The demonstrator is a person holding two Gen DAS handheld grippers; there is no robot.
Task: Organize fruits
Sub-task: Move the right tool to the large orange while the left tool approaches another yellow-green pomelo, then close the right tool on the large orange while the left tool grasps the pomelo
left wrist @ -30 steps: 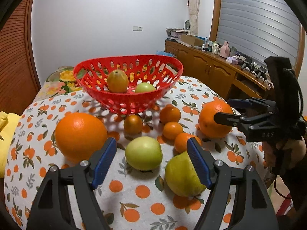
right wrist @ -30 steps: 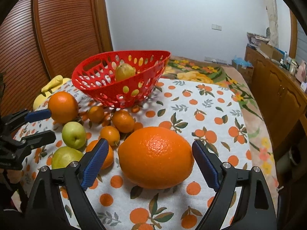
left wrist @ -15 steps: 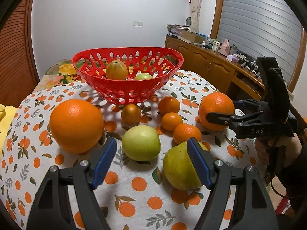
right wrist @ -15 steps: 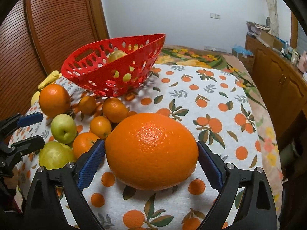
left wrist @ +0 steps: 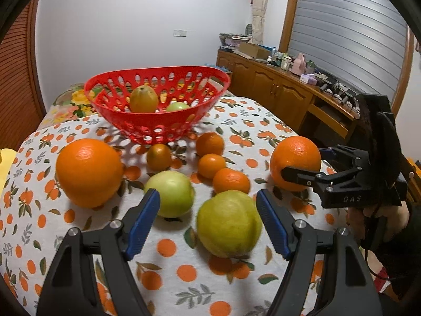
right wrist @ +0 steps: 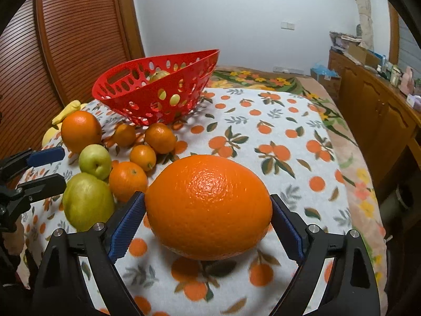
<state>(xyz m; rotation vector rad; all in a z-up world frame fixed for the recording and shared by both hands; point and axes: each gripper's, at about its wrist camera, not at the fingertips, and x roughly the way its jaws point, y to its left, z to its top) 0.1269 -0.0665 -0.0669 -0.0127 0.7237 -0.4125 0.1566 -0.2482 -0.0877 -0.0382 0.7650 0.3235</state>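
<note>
A red basket (left wrist: 158,129) stands at the back of the table with a brownish pear (left wrist: 144,102) and a green fruit inside. My left gripper (left wrist: 208,223) is open, low over the cloth, with a yellow-green pear (left wrist: 229,227) and a green apple (left wrist: 171,193) between its fingers. My right gripper (right wrist: 208,226) has its pads against both sides of a large orange (right wrist: 208,205) that rests on the cloth; it also shows in the left wrist view (left wrist: 294,162). A second large orange (left wrist: 89,172) sits at the left. Several small tangerines (left wrist: 211,166) lie between.
The table has an orange-print cloth (right wrist: 276,137). A wooden sideboard (left wrist: 279,94) with clutter runs along the right. A slatted wooden door (right wrist: 68,42) is behind the table. Yellow bananas (right wrist: 65,110) lie at the table's far left edge.
My right gripper moved forward around the large orange and its pads closed onto it. My left gripper drifted slightly forward and right over the pear and apple.
</note>
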